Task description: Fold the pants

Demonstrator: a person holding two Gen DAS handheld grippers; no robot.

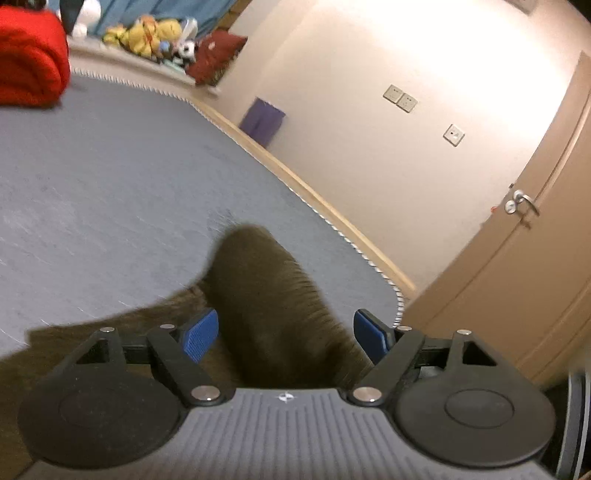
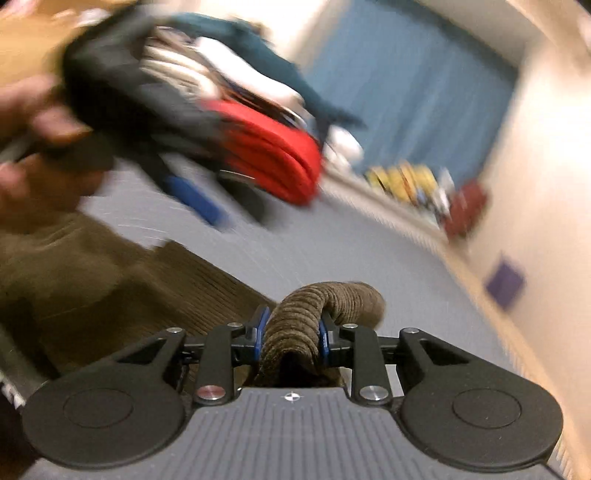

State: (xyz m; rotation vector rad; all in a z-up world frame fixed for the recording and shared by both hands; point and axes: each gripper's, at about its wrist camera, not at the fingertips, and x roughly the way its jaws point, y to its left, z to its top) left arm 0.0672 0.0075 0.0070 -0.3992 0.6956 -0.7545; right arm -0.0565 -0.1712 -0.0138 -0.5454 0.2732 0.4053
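Brown corduroy pants (image 1: pixel 273 295) lie on the grey bed cover (image 1: pixel 110 184). In the left wrist view, a raised fold of them stands between the fingers of my left gripper (image 1: pixel 286 334). That gripper is open, and its blue pads sit apart from the cloth on both sides. In the right wrist view, my right gripper (image 2: pixel 291 332) is shut on a bunched fold of the pants (image 2: pixel 328 299), which curls over the fingertips. The rest of the pants (image 2: pixel 92 280) spreads flat to the left. A person's hand (image 2: pixel 33 122) holds the left gripper there, blurred, with one blue finger (image 2: pixel 195 201) showing.
A folded red cloth (image 1: pixel 29 55) lies at the far side of the bed, below a heap of other clothes (image 2: pixel 221 74). Plush toys (image 1: pixel 147 33) and a dark red cushion (image 1: pixel 218 55) line a ledge. The bed edge (image 1: pixel 332 221), a wall and a door (image 1: pixel 517 277) are on the right.
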